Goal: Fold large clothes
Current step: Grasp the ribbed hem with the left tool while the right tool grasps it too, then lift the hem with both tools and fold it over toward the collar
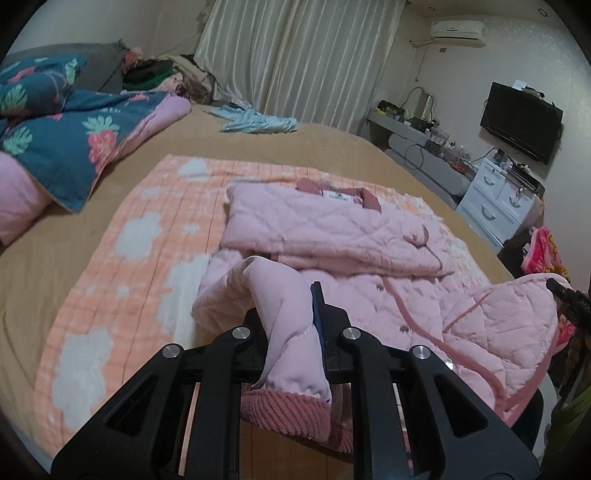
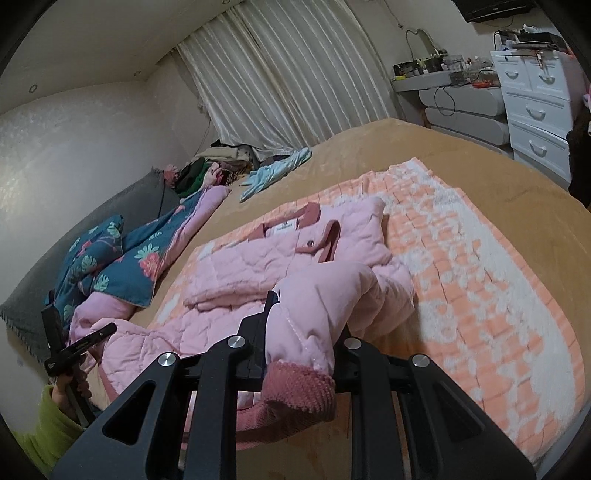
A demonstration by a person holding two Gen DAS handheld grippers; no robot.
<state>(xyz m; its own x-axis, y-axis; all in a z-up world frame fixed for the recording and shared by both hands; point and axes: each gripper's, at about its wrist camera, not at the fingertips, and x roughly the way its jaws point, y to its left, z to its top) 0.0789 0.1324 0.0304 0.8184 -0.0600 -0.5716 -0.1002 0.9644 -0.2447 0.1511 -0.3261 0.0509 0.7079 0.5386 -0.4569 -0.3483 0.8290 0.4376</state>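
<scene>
Clamped between the closed fingers of the left gripper [image 1: 295, 325] is one corner of the pink quilted jacket's [image 1: 354, 243] hem, its ribbed darker trim hanging below; the other corner is pinched likewise by the right gripper [image 2: 299, 325]. Both corners are raised, while the rest of the jacket is spread on the orange-and-white blanket [image 2: 480, 266] covering the bed [image 1: 44, 251]

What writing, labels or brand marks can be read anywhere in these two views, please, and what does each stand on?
None can be read.
White neck label inside the collar of the pink quilted coat: dark print, too blurred.
Air conditioner front: small mark, too small.
</scene>
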